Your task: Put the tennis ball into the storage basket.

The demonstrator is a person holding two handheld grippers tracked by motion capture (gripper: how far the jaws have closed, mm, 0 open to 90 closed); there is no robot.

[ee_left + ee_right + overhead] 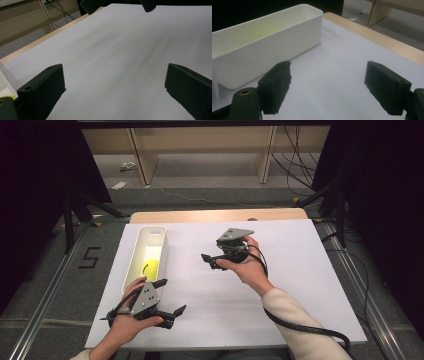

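Both claws gape empty, the left claw beside the white bin holding the yellow-green ball, the right claw hovering mid-counter, likely because the ball is already in place.

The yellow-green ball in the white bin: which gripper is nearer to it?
Left. The left gripper is just below the ball, beside the white bin; the right gripper is farther right, over the table.

A dark figure "5" is marked on the grey floor, left of the table's left edge. Nothing else can be read anywhere.
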